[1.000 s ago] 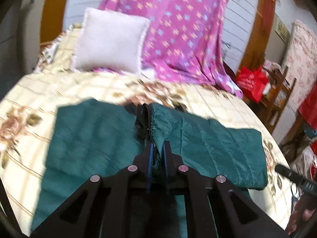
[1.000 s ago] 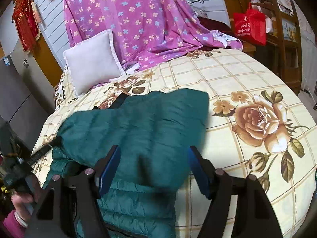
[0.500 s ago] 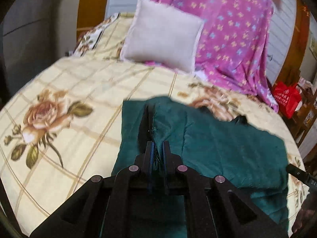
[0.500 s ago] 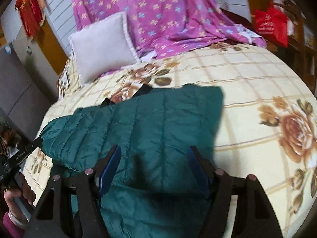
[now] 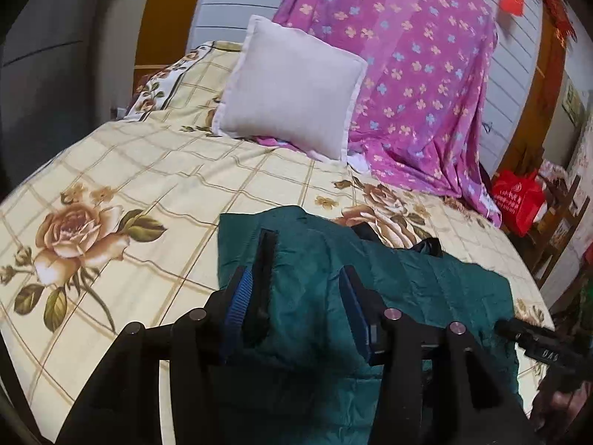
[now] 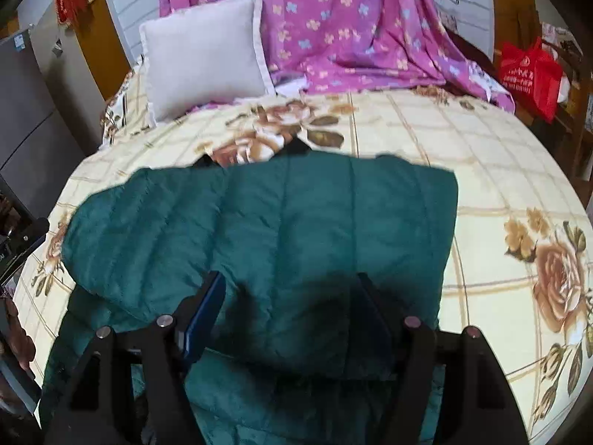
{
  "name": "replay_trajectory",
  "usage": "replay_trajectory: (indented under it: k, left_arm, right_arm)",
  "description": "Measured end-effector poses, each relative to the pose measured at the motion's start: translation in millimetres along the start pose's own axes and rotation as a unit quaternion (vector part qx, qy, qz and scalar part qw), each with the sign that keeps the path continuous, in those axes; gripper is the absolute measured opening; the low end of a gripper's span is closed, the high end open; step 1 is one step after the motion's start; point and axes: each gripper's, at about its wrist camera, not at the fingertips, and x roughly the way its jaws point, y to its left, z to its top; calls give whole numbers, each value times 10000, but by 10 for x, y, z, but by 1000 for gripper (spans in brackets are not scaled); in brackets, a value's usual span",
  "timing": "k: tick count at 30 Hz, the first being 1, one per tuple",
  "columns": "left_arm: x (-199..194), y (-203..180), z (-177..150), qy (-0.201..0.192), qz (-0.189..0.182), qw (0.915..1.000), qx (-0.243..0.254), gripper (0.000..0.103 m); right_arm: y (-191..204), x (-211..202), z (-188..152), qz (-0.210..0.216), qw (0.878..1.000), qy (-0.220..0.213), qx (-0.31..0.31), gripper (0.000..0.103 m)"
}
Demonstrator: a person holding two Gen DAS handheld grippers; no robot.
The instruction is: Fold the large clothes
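The green quilted jacket [image 6: 281,230] lies folded on the floral bed [image 5: 155,181]. My left gripper [image 5: 296,307] has just opened, its jaws loose around a jacket fold; my right gripper [image 6: 292,315] stands open over it

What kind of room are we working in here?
Most likely a home bedroom: the green jacket lies on a bed under a rose-print bedspread, with a white pillow propped at its head.
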Motion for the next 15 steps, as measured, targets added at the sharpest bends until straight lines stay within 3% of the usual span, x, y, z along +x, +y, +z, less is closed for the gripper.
replay_trajectory:
  k: [10,15]
  left_arm:
    - [573,-246,-218,576,581,9959,390,40]
    - [763,-303,-288,715,733,9929,606,40]
  right_arm:
    - [202,291,206,-144,9998,-61,-89,74]
    - [201,569,221,-536,9983,50,-200,74]
